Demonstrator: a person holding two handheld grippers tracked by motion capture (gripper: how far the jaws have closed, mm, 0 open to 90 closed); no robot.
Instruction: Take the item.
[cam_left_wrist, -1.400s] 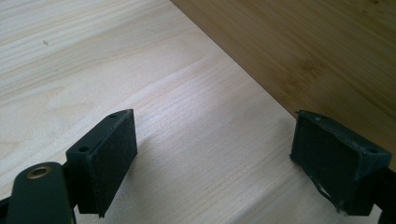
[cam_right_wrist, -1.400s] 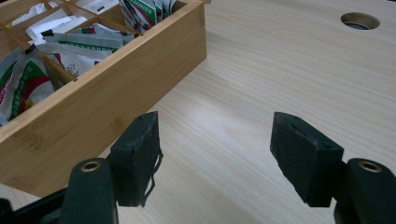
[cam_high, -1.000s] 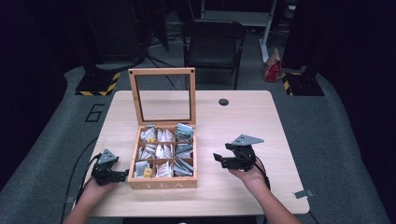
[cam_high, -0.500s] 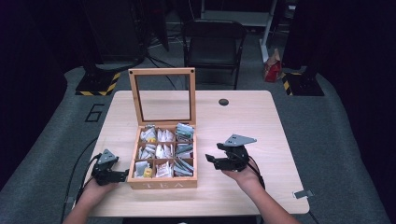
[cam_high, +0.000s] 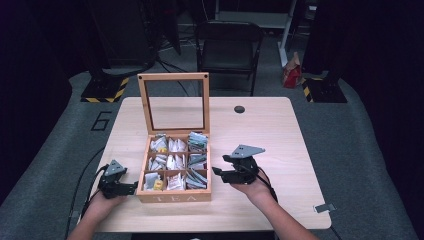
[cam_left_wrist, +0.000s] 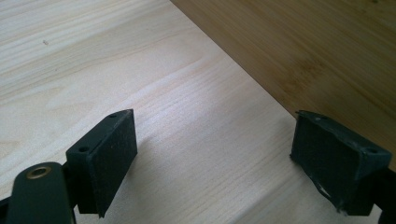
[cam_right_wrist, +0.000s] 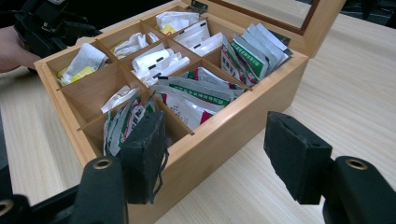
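With the tea box at the table's six o'clock, both jaws gaping empty, the right gripper should come in from three o'clock over the nearest tea packets while the left gripper braces at nine.

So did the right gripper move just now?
Yes. The right gripper has slid left across the table, closing in on the right wall of the tea box, which has stayed put. Its jaws stand open.
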